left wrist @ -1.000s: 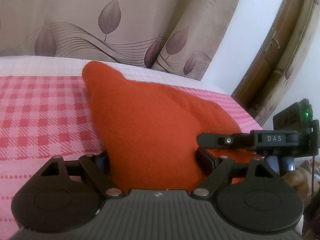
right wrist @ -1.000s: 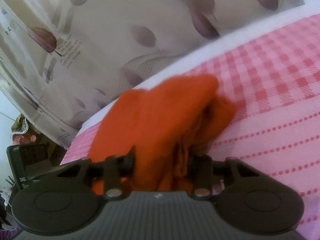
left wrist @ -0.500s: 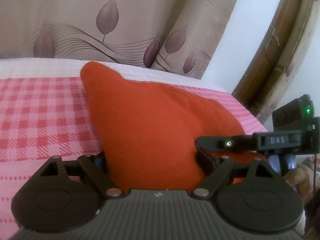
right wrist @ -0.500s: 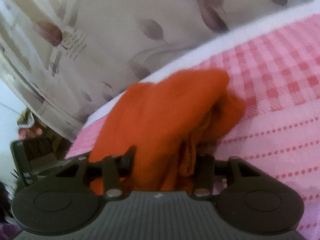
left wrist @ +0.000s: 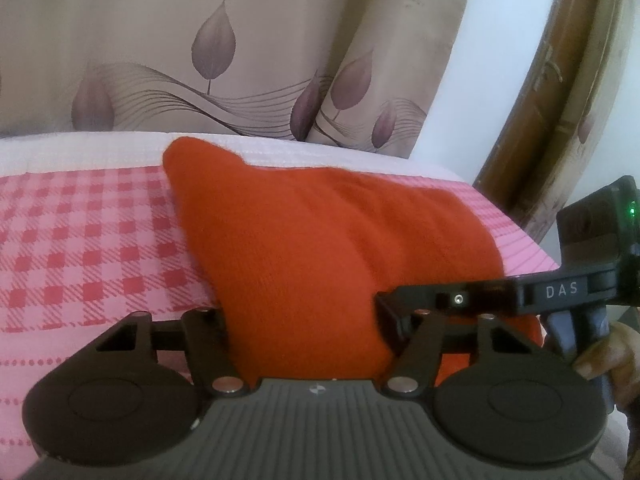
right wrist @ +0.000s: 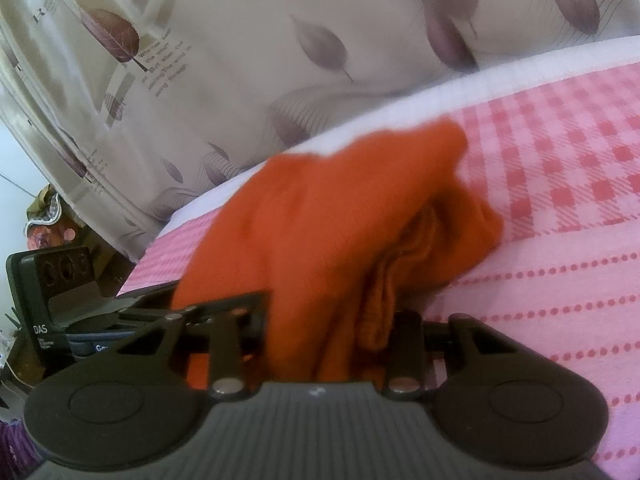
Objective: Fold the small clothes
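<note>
Right wrist view blurred, both grippers (right wrist: 328,324) (left wrist: 304,328) closing on orange garment (left wrist: 320,248), fingertips hidden.

**Count, both wrist views**

- Orange garment (left wrist: 320,260): 1. Same piece in the right wrist view (right wrist: 320,220), bunched there into several folds; can't tell how many layers.
- Claws: 2. Left claw (left wrist: 304,328) and right claw (right wrist: 328,324), two fingers each, 4 fingers total.
- Bed (left wrist: 80,260): 1, under one pink cover with a checked zone and a dotted-stripe zone.
- Curtain (left wrist: 240,40): at least 2 panels with a leaf print; 5 leaves countable in the left view.
- Wooden frame (left wrist: 552,80): 1.
- Hand (left wrist: 612,356): 1 partly visible, holding the right claw's handle.
- Green indicator light (left wrist: 632,211): 1.
</note>
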{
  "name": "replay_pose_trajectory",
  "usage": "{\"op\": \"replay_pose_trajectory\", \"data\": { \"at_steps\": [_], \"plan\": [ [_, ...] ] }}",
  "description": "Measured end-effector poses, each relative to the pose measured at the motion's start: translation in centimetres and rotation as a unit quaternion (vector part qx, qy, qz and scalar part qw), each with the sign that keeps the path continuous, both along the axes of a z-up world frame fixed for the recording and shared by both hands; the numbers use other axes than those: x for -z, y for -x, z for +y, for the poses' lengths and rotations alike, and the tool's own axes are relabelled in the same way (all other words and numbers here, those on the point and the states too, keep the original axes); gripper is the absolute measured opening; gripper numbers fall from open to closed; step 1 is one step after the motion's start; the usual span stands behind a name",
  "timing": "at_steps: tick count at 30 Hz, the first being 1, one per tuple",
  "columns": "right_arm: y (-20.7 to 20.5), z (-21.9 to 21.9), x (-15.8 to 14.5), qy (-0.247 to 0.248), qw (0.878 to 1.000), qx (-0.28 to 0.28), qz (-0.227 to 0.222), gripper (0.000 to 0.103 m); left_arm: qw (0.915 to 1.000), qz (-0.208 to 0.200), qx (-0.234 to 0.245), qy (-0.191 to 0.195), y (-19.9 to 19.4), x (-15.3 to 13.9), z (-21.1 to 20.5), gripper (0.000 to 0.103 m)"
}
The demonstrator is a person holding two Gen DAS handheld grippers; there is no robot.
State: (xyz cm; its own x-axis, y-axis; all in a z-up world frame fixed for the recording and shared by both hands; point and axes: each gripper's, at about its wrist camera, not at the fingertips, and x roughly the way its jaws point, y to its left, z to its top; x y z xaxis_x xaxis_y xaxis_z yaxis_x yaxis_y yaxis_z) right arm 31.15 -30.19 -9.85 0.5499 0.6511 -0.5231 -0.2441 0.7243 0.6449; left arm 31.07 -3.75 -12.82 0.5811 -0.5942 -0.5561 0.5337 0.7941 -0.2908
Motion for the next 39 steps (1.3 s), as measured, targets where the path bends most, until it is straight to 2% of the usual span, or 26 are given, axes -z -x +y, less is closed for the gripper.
{"op": "replay_pose_trajectory", "data": {
  "at_steps": [9,15,39],
  "plan": [
    [0.5,-0.2,0.0,-0.027,1.000,0.015,0.004,0.039,0.9992,-0.034,-0.010,-0.017,1.1,-0.4,-0.2,0.048],
    [1.2,-0.1,-0.1,-0.045,0.999,0.027,0.007,0.037,0.9991,-0.034,-0.015,-0.022,2.0,-1.0,0.0,0.043],
    [4.2,3.3,-1.0,-0.103,0.994,0.038,0.023,0.035,0.9978,-0.028,-0.039,-0.047,5.5,-3.1,3.2,0.039]
  ]
}}
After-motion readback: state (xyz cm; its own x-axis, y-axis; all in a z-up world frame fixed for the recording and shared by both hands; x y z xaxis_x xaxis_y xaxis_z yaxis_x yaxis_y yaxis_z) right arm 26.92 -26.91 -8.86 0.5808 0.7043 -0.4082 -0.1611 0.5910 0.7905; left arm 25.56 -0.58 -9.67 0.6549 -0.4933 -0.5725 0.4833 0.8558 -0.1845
